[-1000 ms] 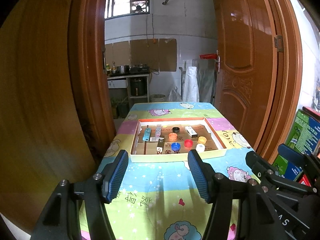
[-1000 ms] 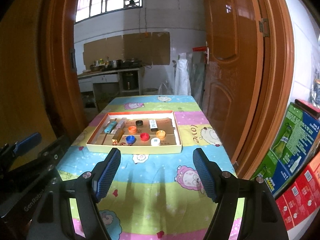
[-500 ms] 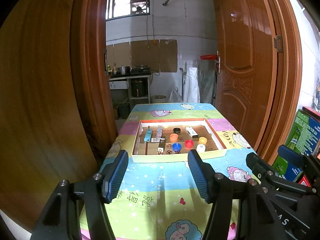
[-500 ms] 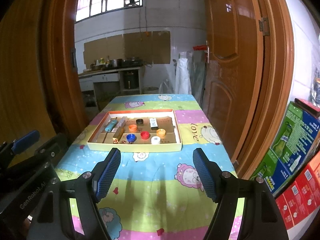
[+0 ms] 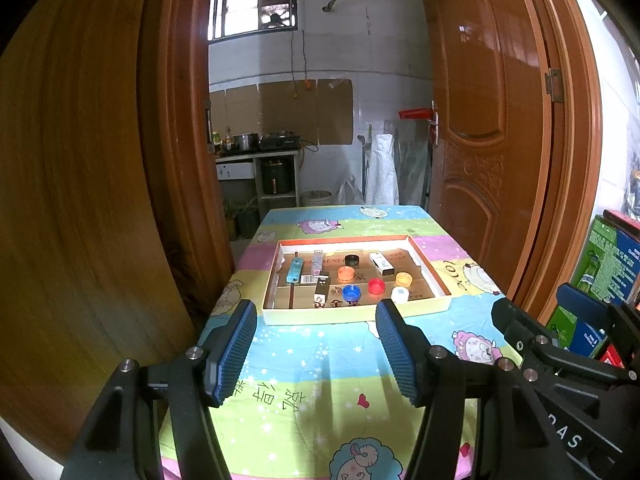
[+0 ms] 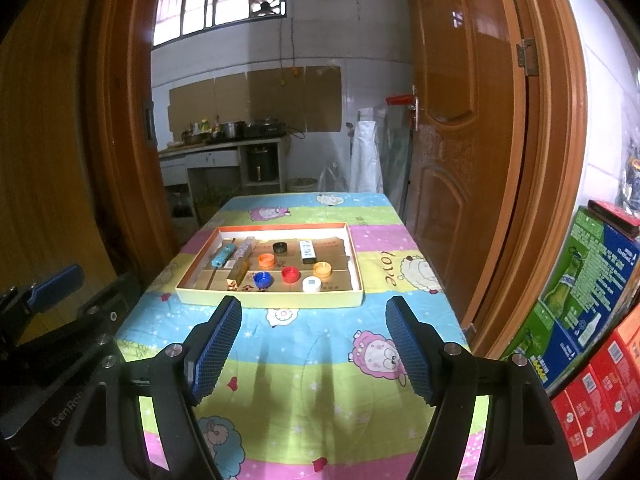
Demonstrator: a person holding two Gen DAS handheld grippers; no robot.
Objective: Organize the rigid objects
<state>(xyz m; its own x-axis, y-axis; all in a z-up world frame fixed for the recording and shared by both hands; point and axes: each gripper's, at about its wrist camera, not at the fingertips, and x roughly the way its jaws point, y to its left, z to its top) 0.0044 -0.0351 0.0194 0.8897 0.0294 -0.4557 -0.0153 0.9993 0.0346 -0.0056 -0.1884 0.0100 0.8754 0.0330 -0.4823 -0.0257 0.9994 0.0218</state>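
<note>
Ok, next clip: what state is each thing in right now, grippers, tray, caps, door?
Left gripper: open, empty, short of the tray.
Right gripper: open, empty, short of the tray.
Tray: lidless, flat on the table.
Caps, e.g. blue cap, red cap: loose inside the tray, apart from one another.
Door: swung open.

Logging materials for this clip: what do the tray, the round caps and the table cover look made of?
Tray: likely cardboard, matte, brown corrugated-looking floor. Caps, e.g. red cap: probably plastic, solid bright colours, ridged rims. Table cover: printed cloth or vinyl, cannot tell; slight sheen.
</note>
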